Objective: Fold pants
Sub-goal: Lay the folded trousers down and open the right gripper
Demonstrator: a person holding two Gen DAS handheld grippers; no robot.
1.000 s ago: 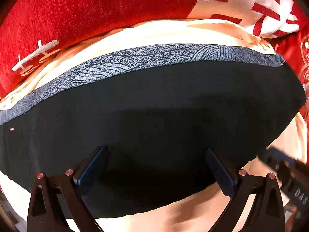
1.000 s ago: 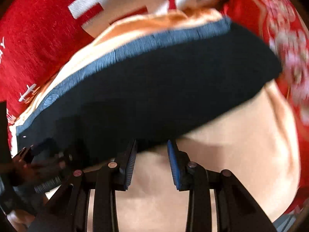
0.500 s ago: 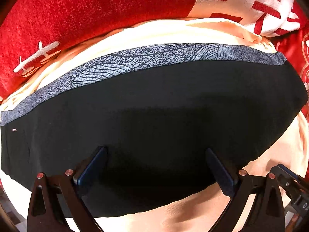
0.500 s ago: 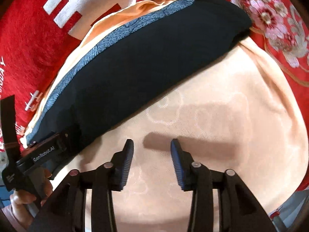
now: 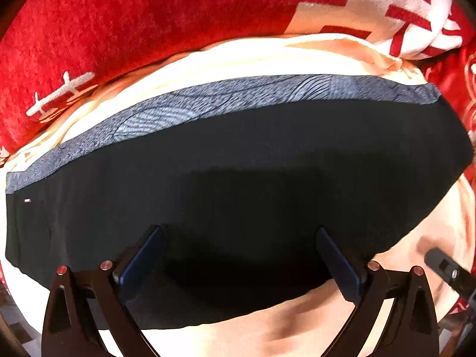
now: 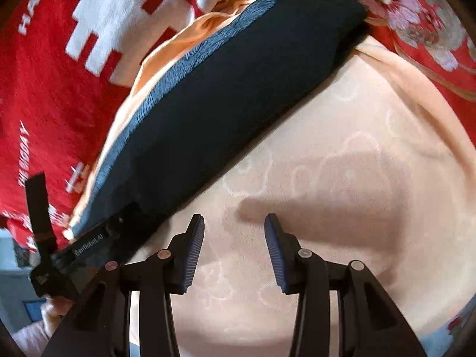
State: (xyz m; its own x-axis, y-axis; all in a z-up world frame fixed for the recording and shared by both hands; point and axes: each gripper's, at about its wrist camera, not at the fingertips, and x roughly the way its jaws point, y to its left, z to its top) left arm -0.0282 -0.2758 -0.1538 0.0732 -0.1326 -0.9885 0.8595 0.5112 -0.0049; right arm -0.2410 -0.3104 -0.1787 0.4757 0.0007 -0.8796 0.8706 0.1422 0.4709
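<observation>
My left claw point(image 5: 238, 260) gapes wide over the pants point(image 5: 238, 178); my right claw point(image 6: 234, 248) hangs part-open, empty.
Pants lie folded flat on the peach blanket point(image 6: 342, 193); folding looks nearly done.

Peach blanket point(image 6: 342, 154) bare near side of pants point(image 6: 226, 89) – open approach, red pillows point(image 5: 134, 23) block far side.

Pants point(image 5: 238, 160) lie flat on towel point(image 5: 267, 336), folded into wide band, waistband point(image 5: 226, 101) along far edge. Towel lies on blanket point(image 5: 119, 23), which shows behind and to both sides. Left gripper point(image 5: 239, 255) above near part of pants, fingers spread wide, nothing between. Right gripper point(image 6: 235, 250) above bare towel, right of pants, fingers parted, nothing between. In right wrist view, pants point(image 6: 226, 95) run diagonally up-right, left gripper body point(image 6: 89, 250) at their lower left end.
</observation>
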